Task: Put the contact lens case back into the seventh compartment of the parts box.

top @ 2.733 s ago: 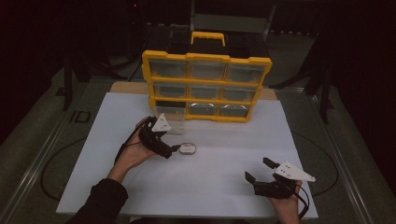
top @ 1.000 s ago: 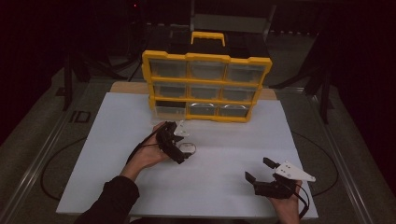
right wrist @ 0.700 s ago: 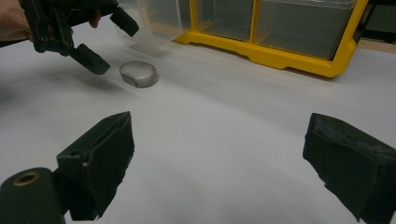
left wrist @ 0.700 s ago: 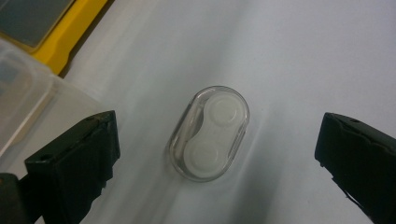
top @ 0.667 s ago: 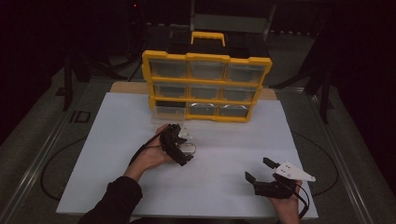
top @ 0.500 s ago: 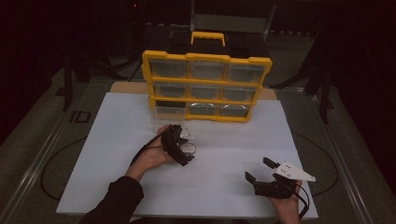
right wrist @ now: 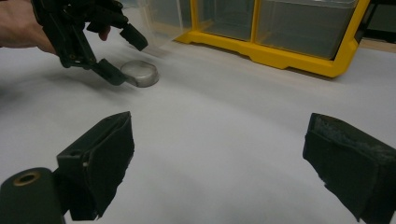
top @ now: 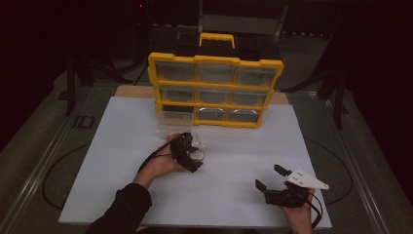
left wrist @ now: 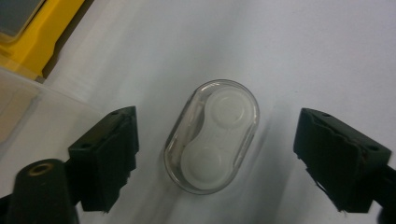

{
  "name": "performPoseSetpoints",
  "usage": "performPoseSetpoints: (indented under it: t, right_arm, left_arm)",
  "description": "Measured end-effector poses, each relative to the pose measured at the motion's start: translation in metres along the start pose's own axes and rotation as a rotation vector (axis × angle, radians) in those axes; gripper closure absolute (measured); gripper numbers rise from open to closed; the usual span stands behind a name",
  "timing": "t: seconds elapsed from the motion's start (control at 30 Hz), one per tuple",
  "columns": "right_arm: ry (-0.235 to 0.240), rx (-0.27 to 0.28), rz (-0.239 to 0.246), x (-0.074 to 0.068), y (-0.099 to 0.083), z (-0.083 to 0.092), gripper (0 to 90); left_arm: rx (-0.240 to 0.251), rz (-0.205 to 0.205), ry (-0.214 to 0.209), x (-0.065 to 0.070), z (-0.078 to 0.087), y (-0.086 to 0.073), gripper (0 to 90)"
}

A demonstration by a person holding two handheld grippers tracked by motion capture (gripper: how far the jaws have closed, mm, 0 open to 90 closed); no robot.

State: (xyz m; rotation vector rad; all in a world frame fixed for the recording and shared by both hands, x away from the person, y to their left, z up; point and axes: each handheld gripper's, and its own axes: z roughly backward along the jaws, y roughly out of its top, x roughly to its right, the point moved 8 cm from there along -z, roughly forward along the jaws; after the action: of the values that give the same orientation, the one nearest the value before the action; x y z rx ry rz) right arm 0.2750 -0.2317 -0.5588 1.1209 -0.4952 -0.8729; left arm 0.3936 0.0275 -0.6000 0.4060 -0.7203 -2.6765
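Left claw moved over clear oval case, closing, not touching; long axis crosswise between pads.

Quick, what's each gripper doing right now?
Left gripper: open, jaws just been closing around the clear case, pads not touching it.
Right gripper: open, holding nothing.

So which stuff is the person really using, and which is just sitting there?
Being used:
- left gripper, jaws just closing around the case, not yet touching it
- small clear case

Just there:
- yellow drawer box
- right gripper, open, resting on the white table
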Motion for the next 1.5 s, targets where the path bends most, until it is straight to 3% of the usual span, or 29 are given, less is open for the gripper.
performPoseSetpoints:
  t: [0.1,0.43,0.63,0.9,1.17,1.5]
  right_arm:
    - [0.001,0.0,0.0,0.0,0.0,0.0,8.4]
    - [0.004,0.001,-0.003,0.001,0.0,0.0,8.4]
    - [0.003,0.002,-0.005,0.001,0.0,0.0,8.4]
    - [0.005,-0.001,-0.004,0.001,0.0,0.0,8.4]
    - [0.006,-0.003,-0.004,0.0,0.0,0.0,8.4]
    - [0.004,0.0,-0.003,0.001,0.0,0.0,8.4]
  left_arm:
    - [-0.003,-0.012,0.002,-0.002,-0.002,-0.002,20.1]
    - [-0.018,0.003,-0.019,-0.006,-0.01,-0.006,33.6]
    - [-0.02,0.027,-0.057,-0.008,-0.012,-0.006,39.6]
    - [-0.055,0.022,-0.109,-0.006,-0.011,-0.005,48.7]
    - [-0.055,0.064,-0.129,-0.007,-0.012,-0.005,49.7]
    - [-0.066,0.07,-0.128,-0.007,-0.011,-0.005,49.9]
